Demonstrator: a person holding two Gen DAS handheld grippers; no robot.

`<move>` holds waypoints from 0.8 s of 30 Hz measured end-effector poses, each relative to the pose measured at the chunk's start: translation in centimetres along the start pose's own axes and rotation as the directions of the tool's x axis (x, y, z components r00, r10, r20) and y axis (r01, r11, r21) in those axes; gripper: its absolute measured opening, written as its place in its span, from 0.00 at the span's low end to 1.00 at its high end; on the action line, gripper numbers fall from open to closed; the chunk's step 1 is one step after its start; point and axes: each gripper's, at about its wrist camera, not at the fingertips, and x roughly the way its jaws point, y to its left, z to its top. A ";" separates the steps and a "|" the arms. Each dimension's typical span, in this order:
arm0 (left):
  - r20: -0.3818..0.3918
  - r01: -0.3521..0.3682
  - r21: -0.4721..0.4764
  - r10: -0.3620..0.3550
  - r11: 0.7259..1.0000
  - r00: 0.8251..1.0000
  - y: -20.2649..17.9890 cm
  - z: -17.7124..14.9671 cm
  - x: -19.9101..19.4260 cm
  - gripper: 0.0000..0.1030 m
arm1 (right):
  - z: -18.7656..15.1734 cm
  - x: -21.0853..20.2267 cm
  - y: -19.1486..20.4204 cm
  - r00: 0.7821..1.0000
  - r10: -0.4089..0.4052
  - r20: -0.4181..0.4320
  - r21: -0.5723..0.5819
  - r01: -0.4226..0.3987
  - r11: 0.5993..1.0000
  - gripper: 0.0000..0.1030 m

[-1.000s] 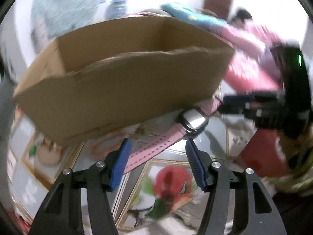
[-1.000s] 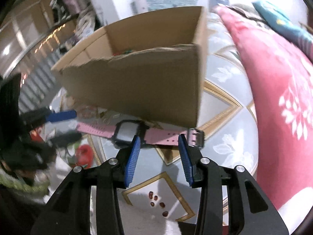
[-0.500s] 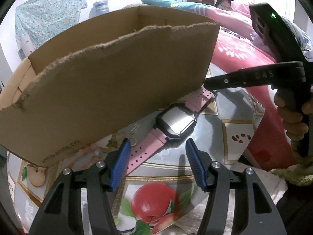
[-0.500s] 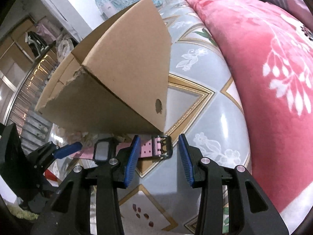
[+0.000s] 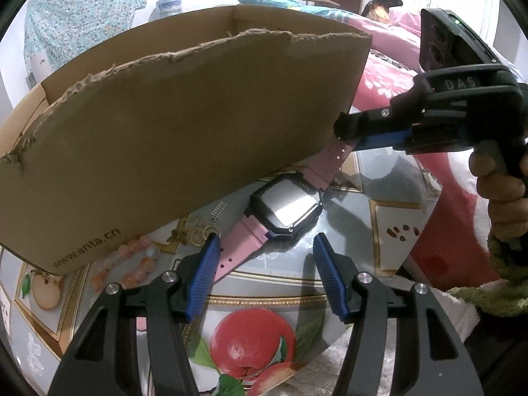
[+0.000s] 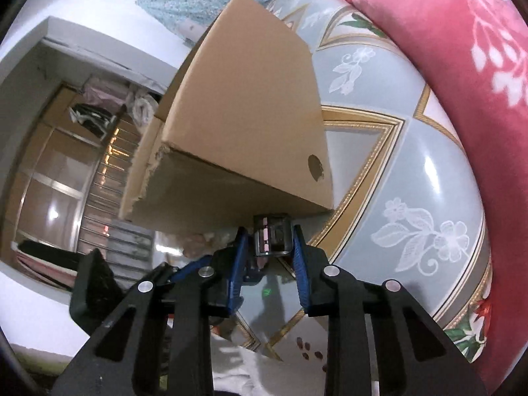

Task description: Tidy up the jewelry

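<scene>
A pink-strapped watch (image 5: 283, 209) with a black square face lies on the tiled floor against the cardboard box (image 5: 171, 125). My left gripper (image 5: 264, 265) is open, its blue pads on either side of the watch's lower strap end. My right gripper (image 6: 268, 246) has its pads on both sides of the watch's buckle end (image 6: 272, 237) by the box corner (image 6: 326, 204); it also shows in the left wrist view (image 5: 353, 135). A pink bead bracelet (image 5: 128, 260) and small gold earrings (image 5: 198, 232) lie along the box's base.
A red patterned blanket (image 6: 462, 49) borders the floor on the right. A white fluffy rug (image 5: 330, 366) lies near me. A cabinet and metal grille (image 6: 66, 171) stand beyond the box.
My right gripper has moved forward onto the watch's buckle end and narrowed around it. My left gripper has come a little closer to the strap.
</scene>
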 end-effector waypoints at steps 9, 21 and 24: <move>0.018 0.001 0.000 -0.001 1.000 1.000 0.7 -0.9 -0.4 0.55 | -0.2 1.1 1.1 0.998 -0.068 -0.001 -0.034 0.068 0.997 0.01; 0.047 -0.102 0.067 0.099 0.993 0.994 -0.4 -2.4 -0.8 0.47 | 0.2 -1.0 3.3 0.990 0.139 -0.028 0.088 -0.136 0.987 0.01; 0.058 -0.112 0.088 0.107 0.990 0.993 -0.8 -2.7 -0.9 0.41 | 0.3 -1.1 3.7 0.977 0.211 -0.038 0.135 -0.205 0.969 0.01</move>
